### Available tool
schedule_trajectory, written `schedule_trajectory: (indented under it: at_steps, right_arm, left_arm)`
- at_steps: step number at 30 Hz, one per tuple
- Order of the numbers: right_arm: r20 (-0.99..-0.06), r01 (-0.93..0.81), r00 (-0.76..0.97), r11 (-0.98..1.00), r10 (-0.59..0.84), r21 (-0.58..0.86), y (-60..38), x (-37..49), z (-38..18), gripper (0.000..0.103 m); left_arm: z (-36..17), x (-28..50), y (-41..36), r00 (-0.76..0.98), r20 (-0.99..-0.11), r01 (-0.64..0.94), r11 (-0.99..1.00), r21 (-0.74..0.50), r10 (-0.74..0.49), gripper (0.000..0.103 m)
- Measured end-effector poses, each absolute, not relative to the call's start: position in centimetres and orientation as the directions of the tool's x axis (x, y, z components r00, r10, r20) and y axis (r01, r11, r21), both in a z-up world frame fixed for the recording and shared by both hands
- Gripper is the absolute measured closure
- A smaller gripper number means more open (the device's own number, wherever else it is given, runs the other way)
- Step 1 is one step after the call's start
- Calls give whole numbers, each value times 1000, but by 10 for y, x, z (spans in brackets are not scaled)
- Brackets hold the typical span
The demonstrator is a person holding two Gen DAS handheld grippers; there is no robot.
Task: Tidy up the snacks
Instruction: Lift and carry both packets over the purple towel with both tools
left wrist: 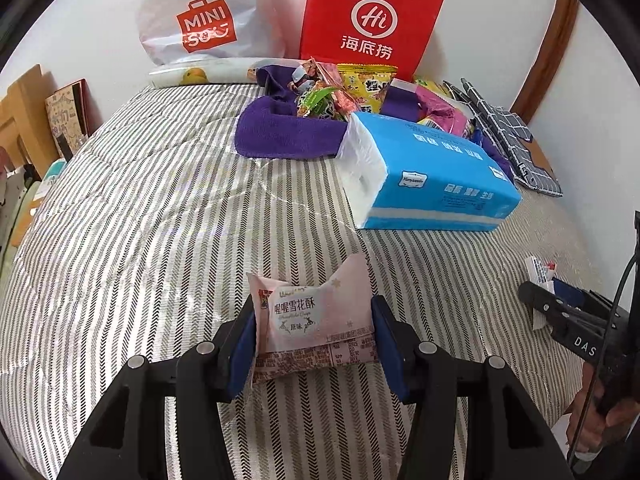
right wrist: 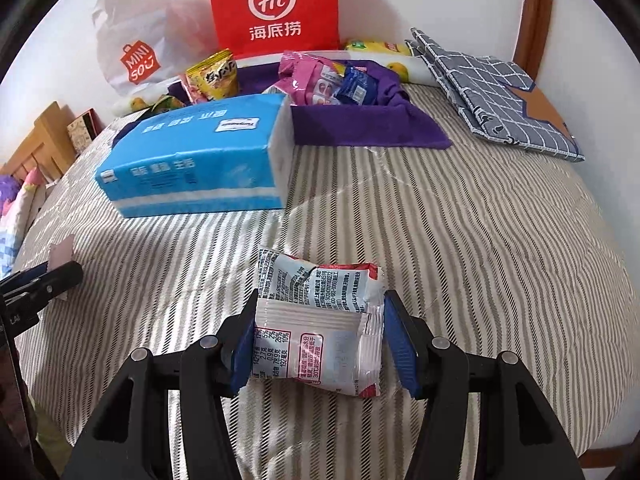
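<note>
left tongs: clamped on pink snack packet | right tongs: clamped on white snack packet

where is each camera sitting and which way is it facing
Left wrist: on the left gripper, looking forward and down across the striped bed cover at the pink snack packet gripped in its jaws; the right gripper shows at right.
Right wrist: on the right gripper, facing likewise, its jaws gripping a white wafer packet; the left gripper shows at left.
Shared: blue tissue pack, red Haidilao bag, Miniso bag.
</note>
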State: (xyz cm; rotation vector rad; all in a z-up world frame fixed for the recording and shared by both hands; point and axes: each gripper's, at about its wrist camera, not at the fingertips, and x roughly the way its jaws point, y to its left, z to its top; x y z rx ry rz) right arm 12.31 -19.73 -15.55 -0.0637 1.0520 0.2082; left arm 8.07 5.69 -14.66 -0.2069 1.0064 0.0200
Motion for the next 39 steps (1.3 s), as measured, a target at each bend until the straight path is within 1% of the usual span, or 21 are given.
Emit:
schedule_trajectory:
  at_steps: [12, 21, 26, 39]
  right_arm:
    - [-846, -189, 511, 980, 155, 65, -197, 114, -135, 46]
    - [-812, -183, 560, 981, 162, 69, -200, 112, -104, 46]
    - [-796, -176, 583, 982, 163, 72, -202, 114, -88, 46]
    - [-769, -160, 615, 983, 174, 95, -201, 131, -67, 46]
  left_arm:
    - [-125, 77, 54, 563, -822, -91, 981, -169, -89, 51]
    - [-100, 78, 50, 591, -800, -65, 982, -175, -104, 51]
    - [-85, 80, 48, 608, -787, -54, 983, -177, -109, 51]
    - [-57, 98, 53, 633, -765, -37, 983, -180, -116, 51]
